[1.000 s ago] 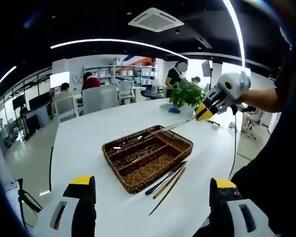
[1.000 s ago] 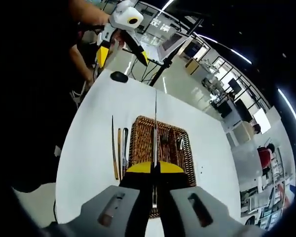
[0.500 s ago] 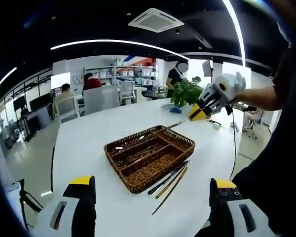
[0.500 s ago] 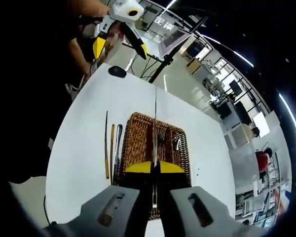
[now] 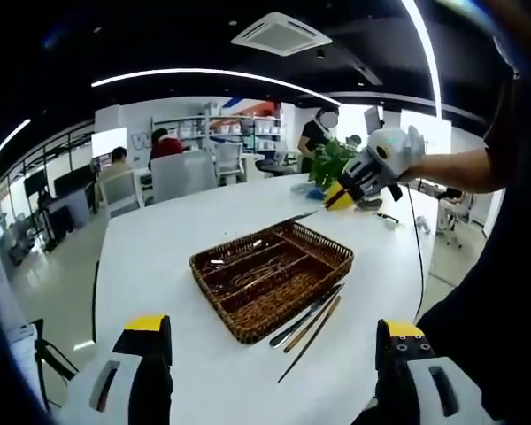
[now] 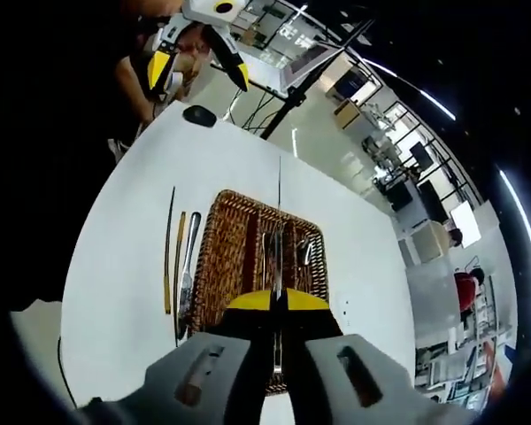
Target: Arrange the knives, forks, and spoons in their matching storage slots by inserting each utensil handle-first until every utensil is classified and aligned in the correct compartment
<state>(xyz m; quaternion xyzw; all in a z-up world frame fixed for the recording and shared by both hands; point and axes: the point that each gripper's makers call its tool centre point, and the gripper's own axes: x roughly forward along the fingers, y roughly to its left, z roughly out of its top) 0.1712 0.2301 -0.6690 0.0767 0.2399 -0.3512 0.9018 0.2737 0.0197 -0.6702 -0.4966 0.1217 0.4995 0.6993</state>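
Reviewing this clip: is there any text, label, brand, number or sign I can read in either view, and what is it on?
None can be read.
Back wall in the left gripper view: dark marks beside a white panel, too blurred to read.
Wicker tray, utensils beside it and both grippers show no lettering.

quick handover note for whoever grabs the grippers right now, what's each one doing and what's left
Right gripper: shut on a knife, held above the wicker tray, blade pointing away.
Left gripper: open, empty, held back from the tray.
On the white table: tray with some utensils already in its compartments; three loose utensils lie beside it.
Left: slot the held knife, then sort those three.
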